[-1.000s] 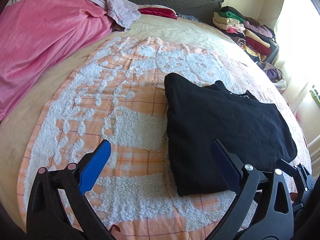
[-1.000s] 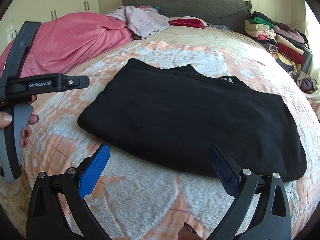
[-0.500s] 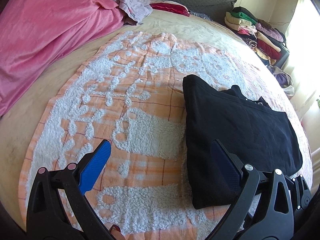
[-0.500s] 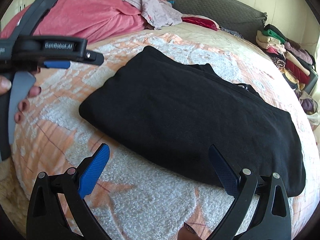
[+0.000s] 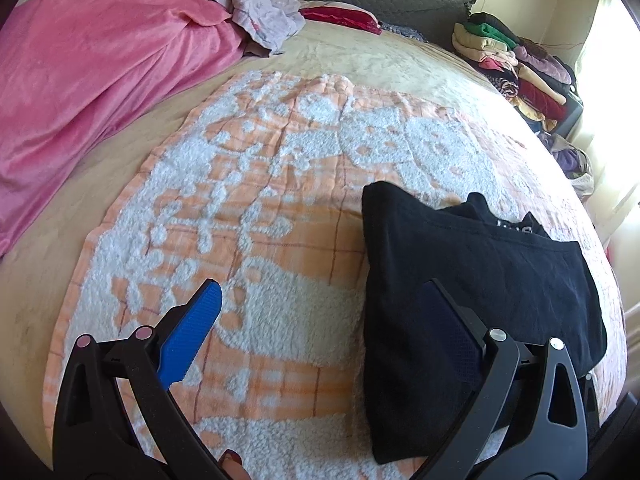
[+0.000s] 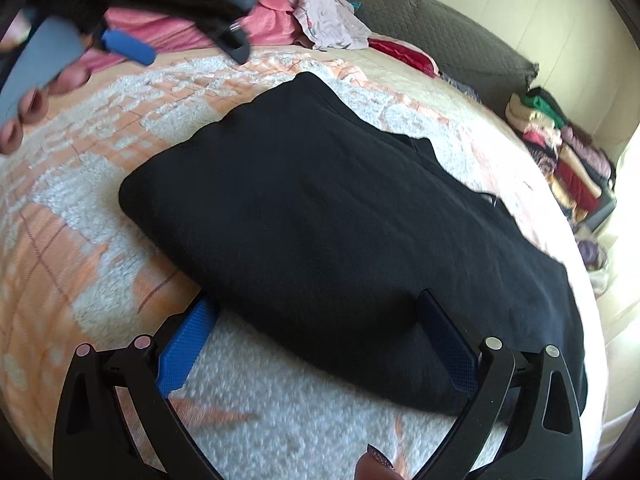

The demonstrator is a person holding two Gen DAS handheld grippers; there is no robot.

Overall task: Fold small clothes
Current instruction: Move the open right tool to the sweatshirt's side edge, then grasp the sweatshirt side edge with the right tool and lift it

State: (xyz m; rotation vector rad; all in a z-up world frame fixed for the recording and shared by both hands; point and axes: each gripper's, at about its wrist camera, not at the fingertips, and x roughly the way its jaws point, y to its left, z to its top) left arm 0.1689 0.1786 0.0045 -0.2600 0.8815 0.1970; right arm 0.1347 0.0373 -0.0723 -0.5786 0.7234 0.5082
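— How is the black garment (image 6: 340,216) looking?
— Folded into a flat rectangle, lying on the orange blanket (image 5: 248,216) near the bed's right edge.
— The tongs?
— Left tongs (image 5: 320,312) and right tongs (image 6: 316,320) are both gaping apart, gripping nothing.

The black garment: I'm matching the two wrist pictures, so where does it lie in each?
Left wrist: the black garment lies right of centre, low.
Right wrist: it fills the middle of the picture.
Shared landmark: the stack of folded clothes at the right edge.
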